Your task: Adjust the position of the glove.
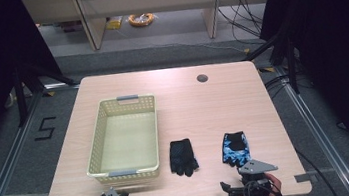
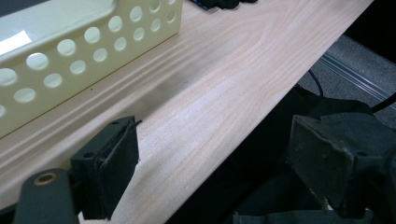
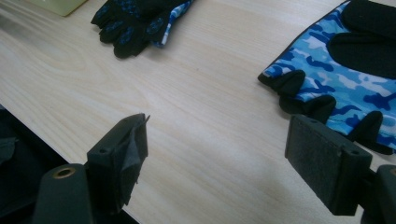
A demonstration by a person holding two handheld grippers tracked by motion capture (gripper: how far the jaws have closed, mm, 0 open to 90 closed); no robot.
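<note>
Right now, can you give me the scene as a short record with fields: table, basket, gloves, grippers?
table: light wood
basket: cream, perforated, empty, left half of table
black glove: flat beside basket
camo glove: blue, right of black glove, apart
left gripper: open, near edge by basket
right gripper: open, just before camo glove

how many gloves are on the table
2. A black fingerless glove lies just right of the cream perforated plastic basket. A blue camouflage fingerless glove lies further right, in front of the right tool. The basket looks empty, so none seems hidden.
</note>
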